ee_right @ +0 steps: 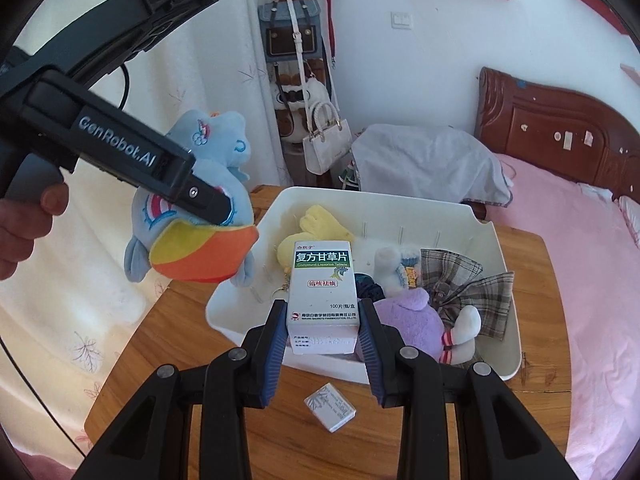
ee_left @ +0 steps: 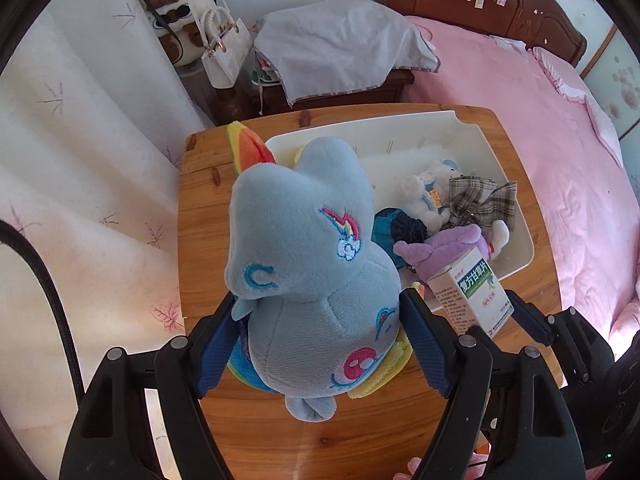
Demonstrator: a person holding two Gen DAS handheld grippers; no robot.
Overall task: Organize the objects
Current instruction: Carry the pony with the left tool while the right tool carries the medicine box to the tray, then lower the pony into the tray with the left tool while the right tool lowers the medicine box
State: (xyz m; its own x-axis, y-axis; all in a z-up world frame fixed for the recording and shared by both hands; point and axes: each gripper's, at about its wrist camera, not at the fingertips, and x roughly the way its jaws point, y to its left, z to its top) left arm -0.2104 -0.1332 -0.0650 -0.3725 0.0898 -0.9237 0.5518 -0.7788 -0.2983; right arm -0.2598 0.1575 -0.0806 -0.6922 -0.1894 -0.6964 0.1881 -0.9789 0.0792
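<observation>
So both grippers are loaded at the same time here. The left hand-held gripper point(ee_left: 320, 344) is clamped on a blue plush pony point(ee_left: 304, 272), its blue pads pressed into the body from both sides, and the toy hangs in the air over the wooden table point(ee_left: 208, 200), near the left end of the white tray point(ee_right: 492, 240). From the right wrist view you can see the pony's orange and yellow tail hanging down, plus a person's hand point(ee_right: 24, 220) wrapped around the left handle.

The right hand-held gripper point(ee_right: 323, 328) is clamped on a white medicine box point(ee_right: 322, 292) with a green label, held upright by its lower half, just above the near edge of the tray.

Already in the tray: 1 yellow plush point(ee_right: 316, 224) near the back left, 1 small white plush point(ee_right: 394, 268) in the middle, a plaid bow point(ee_right: 468, 284) to the right, a dark blue scrunchie point(ee_right: 370, 286) and a purple plush point(ee_right: 412, 320) with a white foot at the front right. They are all piled close together, touching.

On the bare table in front of the tray lies 1 small flat packet point(ee_right: 330, 406), right below the right gripper's fingers.

Behind the table there's a pink bed point(ee_right: 580, 240) with a carved wooden headboard, and a white handbag point(ee_right: 326, 144) hanging on a coat stand.
</observation>
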